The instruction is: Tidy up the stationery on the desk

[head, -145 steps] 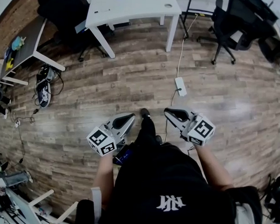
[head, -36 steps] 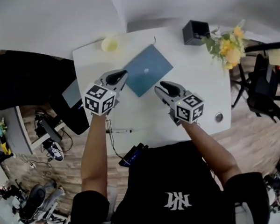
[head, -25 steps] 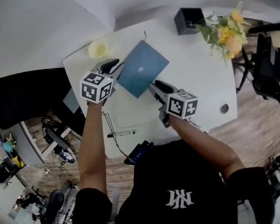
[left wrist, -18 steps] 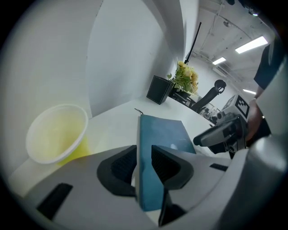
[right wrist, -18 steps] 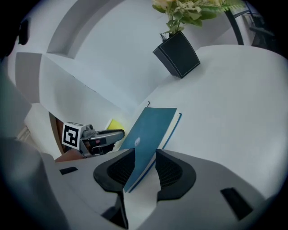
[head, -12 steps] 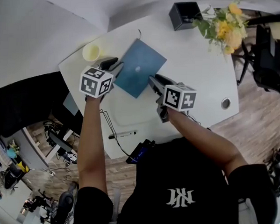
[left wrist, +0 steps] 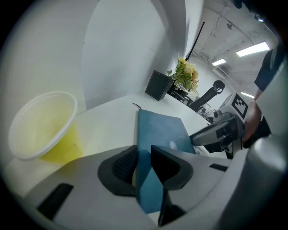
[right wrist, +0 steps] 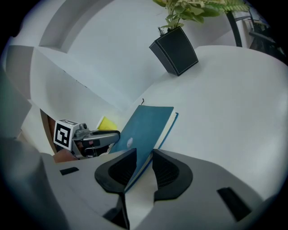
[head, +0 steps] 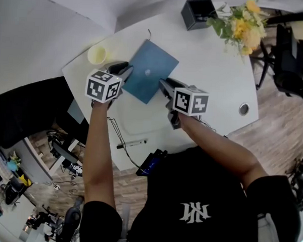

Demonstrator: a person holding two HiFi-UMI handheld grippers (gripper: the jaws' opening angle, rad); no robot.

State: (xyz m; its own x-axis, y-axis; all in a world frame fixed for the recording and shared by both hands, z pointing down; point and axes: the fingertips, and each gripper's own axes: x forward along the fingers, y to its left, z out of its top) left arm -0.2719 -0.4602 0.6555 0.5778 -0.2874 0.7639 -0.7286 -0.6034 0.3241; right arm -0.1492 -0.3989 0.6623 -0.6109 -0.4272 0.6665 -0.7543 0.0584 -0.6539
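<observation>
now left tongs point(head: 125, 69), right tongs point(head: 163, 84) clasp notebook point(head: 150, 71)

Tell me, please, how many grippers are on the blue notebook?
2. The left gripper is at the corner of the notebook beside the yellow cup, the right gripper at its near right edge; both have just been closing, with it between their fingers.

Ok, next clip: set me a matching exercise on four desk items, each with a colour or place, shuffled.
Things: 1 notebook; 2 cup; 3 box; 4 pen.
Descriptions: A black, beside the flowers; B between the jaws of the left gripper and the right gripper; C dark, thin, near the desk's front edge; D yellow, left of the notebook.
Pairs: 1-B, 2-D, 3-A, 4-C.
</observation>
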